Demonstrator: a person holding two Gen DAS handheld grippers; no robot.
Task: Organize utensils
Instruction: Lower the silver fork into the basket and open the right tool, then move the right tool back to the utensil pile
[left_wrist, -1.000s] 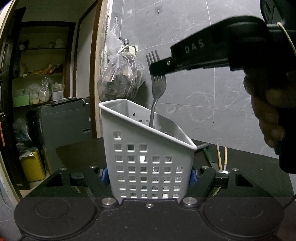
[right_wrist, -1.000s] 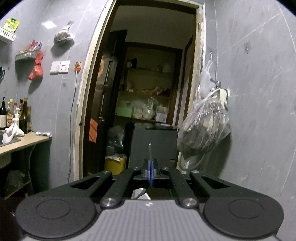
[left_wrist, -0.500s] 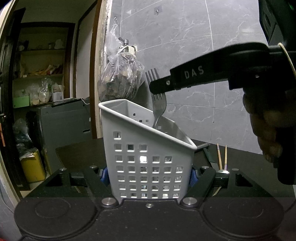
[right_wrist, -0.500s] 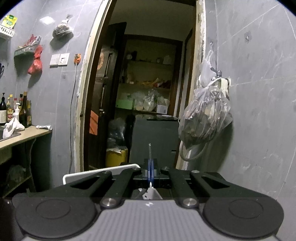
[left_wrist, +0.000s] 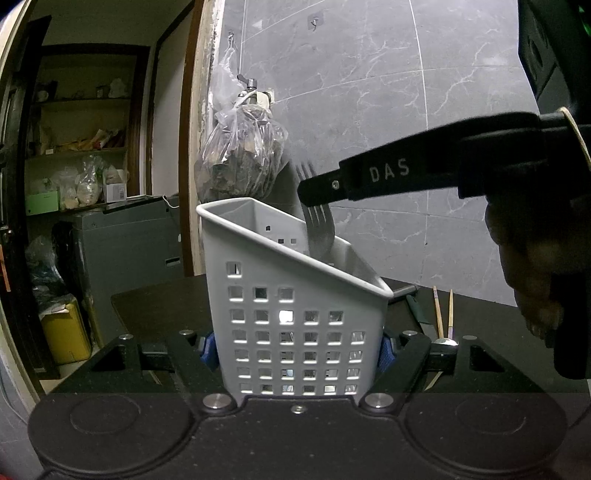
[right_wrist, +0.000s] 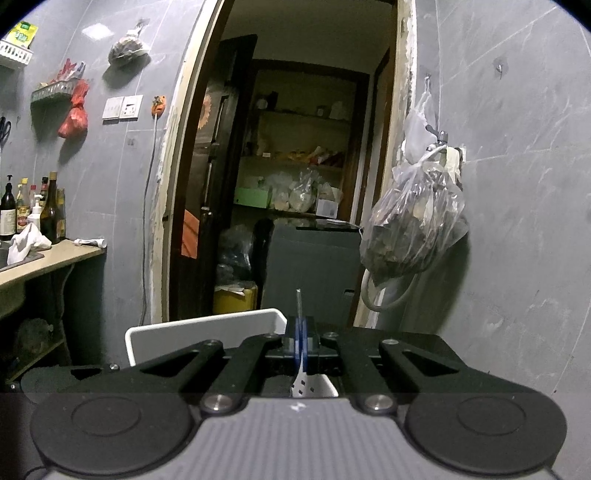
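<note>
Grey perforated caddy (left_wrist: 295, 325) sits clamped in the left gripper (left_wrist: 295, 345); the right gripper (right_wrist: 300, 341), fingers pinched on a fork (left_wrist: 318, 232), lowers it inside. Premature release could let the fork tip over the caddy's low rim.

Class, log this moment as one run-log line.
left tongs: gripping white perforated plastic caddy | right tongs: gripping metal fork, tines up, handle inside caddy

Hidden and cut-off parts

The fork's (left_wrist: 320, 230) handle is out of sight inside the white utensil caddy (left_wrist: 295, 325), its tines partly covered by the right gripper's finger (left_wrist: 373, 181). The chopsticks (left_wrist: 443, 314) are cut short behind the left gripper's linkage. The hanging plastic bag's (right_wrist: 413, 225) contents cannot be told.
</note>
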